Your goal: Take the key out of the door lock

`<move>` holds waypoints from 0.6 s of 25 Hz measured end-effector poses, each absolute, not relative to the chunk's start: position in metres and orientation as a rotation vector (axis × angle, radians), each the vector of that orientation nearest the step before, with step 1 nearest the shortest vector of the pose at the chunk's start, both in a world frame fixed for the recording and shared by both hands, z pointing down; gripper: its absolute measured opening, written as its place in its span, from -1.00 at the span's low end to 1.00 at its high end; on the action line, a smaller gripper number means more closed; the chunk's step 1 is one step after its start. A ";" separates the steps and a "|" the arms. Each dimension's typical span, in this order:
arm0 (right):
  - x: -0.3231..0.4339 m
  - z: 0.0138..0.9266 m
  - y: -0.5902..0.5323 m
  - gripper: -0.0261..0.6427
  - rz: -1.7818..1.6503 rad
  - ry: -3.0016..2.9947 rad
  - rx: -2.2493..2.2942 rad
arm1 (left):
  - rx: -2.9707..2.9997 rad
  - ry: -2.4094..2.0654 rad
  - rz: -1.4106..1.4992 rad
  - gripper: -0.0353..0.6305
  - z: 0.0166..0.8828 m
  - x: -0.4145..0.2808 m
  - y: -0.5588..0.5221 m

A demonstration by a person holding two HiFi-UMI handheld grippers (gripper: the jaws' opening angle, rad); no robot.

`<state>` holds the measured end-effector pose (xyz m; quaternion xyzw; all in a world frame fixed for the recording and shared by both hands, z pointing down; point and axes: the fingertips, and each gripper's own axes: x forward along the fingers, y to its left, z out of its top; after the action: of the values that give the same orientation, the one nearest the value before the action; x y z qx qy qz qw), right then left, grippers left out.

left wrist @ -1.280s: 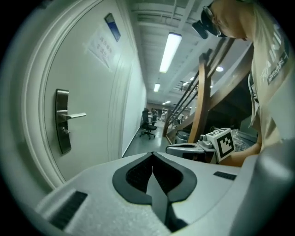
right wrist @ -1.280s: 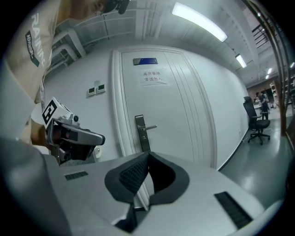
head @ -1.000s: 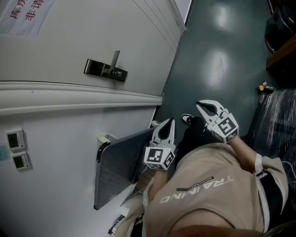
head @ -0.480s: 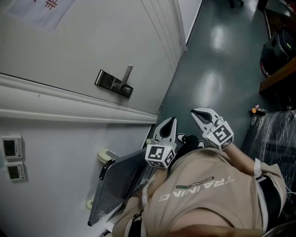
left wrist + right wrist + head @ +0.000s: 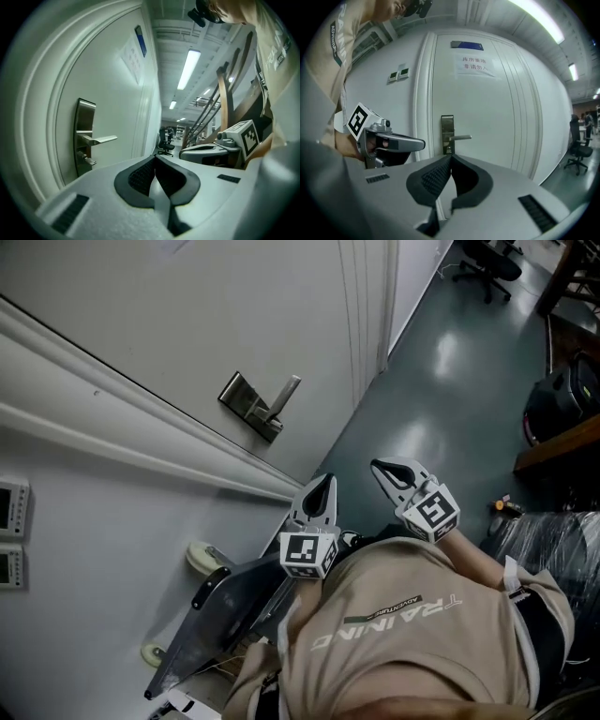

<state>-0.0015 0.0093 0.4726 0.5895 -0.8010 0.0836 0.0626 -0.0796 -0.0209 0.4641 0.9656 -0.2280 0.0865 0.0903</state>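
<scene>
The key [image 5: 87, 161] is seen as a small stub sticking out of the metal lock plate [image 5: 85, 136], just below the lever handle [image 5: 99, 139] on the white door [image 5: 234, 296]. Both grippers are held well apart from it, near the person's torso. The left gripper [image 5: 324, 482] is pointed towards the door, its jaws pressed together with nothing between them. The right gripper [image 5: 379, 467], just to its right, is likewise closed on nothing. A grey wheeled platform [image 5: 225, 606] is propped on edge against the wall, below the left gripper.
</scene>
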 end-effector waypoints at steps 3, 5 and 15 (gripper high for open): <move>-0.029 0.487 -0.003 -0.88 0.336 -2.472 1.657 | 2.841 -0.745 0.292 -0.88 0.469 -0.110 -0.015; -0.050 0.491 -0.018 -0.88 0.342 -2.518 1.546 | 2.799 -0.828 0.308 -0.88 0.476 -0.131 -0.016; -0.108 0.483 -0.045 -0.88 0.168 -2.639 1.170 | 2.584 -1.130 0.242 -0.88 0.502 -0.188 -0.047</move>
<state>-0.1084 -0.0455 0.4831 0.4015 -0.9055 0.0576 0.1246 -0.1877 -0.0468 0.5018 0.9020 -0.3942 0.0843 0.1547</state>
